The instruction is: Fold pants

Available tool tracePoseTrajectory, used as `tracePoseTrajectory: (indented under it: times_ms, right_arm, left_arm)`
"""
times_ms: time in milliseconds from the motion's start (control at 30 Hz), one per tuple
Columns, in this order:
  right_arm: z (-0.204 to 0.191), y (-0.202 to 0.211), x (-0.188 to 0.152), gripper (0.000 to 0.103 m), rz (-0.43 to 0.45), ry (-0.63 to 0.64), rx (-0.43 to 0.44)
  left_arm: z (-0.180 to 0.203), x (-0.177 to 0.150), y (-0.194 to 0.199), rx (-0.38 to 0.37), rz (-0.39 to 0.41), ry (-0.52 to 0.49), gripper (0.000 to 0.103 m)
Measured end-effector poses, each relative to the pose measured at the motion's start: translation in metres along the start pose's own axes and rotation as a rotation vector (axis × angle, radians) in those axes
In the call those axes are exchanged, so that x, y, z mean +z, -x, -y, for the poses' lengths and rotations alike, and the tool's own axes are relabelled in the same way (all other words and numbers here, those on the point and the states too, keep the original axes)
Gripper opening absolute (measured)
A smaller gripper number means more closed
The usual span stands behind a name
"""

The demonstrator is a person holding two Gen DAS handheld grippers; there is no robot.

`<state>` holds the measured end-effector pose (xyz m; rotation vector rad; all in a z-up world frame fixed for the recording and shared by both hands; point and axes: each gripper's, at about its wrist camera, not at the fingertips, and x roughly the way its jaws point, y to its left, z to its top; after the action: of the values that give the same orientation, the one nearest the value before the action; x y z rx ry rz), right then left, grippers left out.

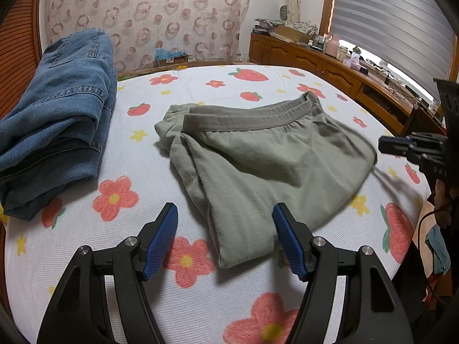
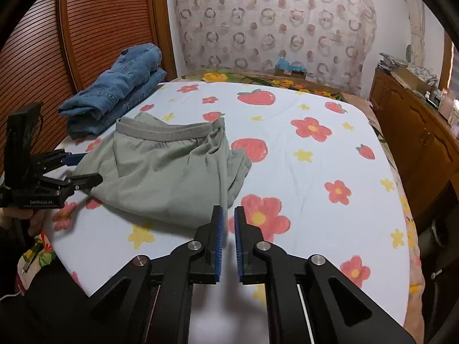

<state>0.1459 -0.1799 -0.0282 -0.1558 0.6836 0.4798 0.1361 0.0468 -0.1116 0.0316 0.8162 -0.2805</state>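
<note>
Olive-green pants (image 1: 258, 160) lie folded on the bed sheet (image 1: 183, 289), waistband toward the far side. My left gripper (image 1: 225, 212) is open, and its blue pads stand either side of the pants' near folded end without pressing on it. The right wrist view shows the same pants (image 2: 160, 172), with the left gripper (image 2: 86, 167) at their left edge. My right gripper (image 2: 228, 210) hovers just past the pants' near right corner, shut down to a thin slit with nothing in it. Its tips (image 1: 384, 143) also show by the pants' right edge.
Folded blue jeans (image 1: 57, 120) are stacked at the bed's far left, against a slatted wooden panel (image 2: 94, 28). A wooden cabinet (image 2: 416, 132) cluttered on top runs along the right. The sheet's right half (image 2: 315, 172) carries only printed flowers and strawberries. A hand (image 2: 31, 218) holds the left gripper.
</note>
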Motion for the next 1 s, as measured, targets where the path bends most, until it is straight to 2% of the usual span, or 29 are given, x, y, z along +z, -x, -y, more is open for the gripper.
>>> tracePoseTrajectory:
  times_ms: [100, 233, 333, 400, 467, 567, 667, 700, 733, 833, 900, 1000]
  right_arm:
    - [0.000, -0.001, -0.007, 0.018, -0.024, 0.015, 0.015]
    - [-0.004, -0.001, -0.014, 0.023, -0.044, 0.047, 0.029]
    - [-0.007, -0.007, -0.015, 0.023, -0.063, 0.065, 0.027]
    - [-0.007, -0.013, -0.014, 0.023, -0.072, 0.070, 0.027]
    - [-0.010, -0.016, -0.012, 0.023, -0.063, 0.088, 0.022]
    - [-0.012, -0.019, -0.009, 0.023, -0.057, 0.111, 0.012]
    - [-0.011, -0.021, -0.008, 0.023, -0.057, 0.127, 0.019]
    - [-0.010, -0.021, -0.008, 0.016, -0.057, 0.128, 0.021]
    - [-0.009, -0.021, -0.008, 0.005, -0.057, 0.132, 0.013]
    - [-0.006, -0.016, -0.009, 0.003, -0.032, 0.152, -0.038]
    - [-0.002, -0.003, -0.009, 0.003, 0.023, 0.113, -0.035]
    - [-0.005, 0.007, -0.013, 0.003, 0.031, 0.118, -0.034]
  left_arm:
    - [0.001, 0.000, 0.004, -0.005, -0.012, 0.017, 0.069]
    - [0.006, -0.006, 0.010, -0.036, -0.013, 0.011, 0.052]
    - [0.007, -0.007, 0.009, -0.048, -0.011, 0.010, 0.048]
    - [0.006, -0.007, 0.008, -0.054, -0.009, 0.011, 0.040]
    - [0.007, -0.006, 0.008, -0.065, -0.005, 0.006, 0.024]
    - [0.006, -0.002, 0.010, -0.075, 0.005, 0.013, 0.014]
    - [0.004, 0.004, 0.015, -0.077, 0.025, 0.024, 0.012]
    - [0.003, 0.006, 0.018, -0.078, 0.034, 0.030, 0.012]
    - [0.003, 0.009, 0.022, -0.078, 0.041, 0.030, 0.012]
    - [0.002, 0.014, 0.032, -0.093, 0.063, 0.029, 0.012]
    - [0.004, 0.015, 0.037, -0.103, 0.070, 0.027, 0.012]
    - [0.007, 0.011, 0.044, -0.101, 0.073, 0.020, 0.012]
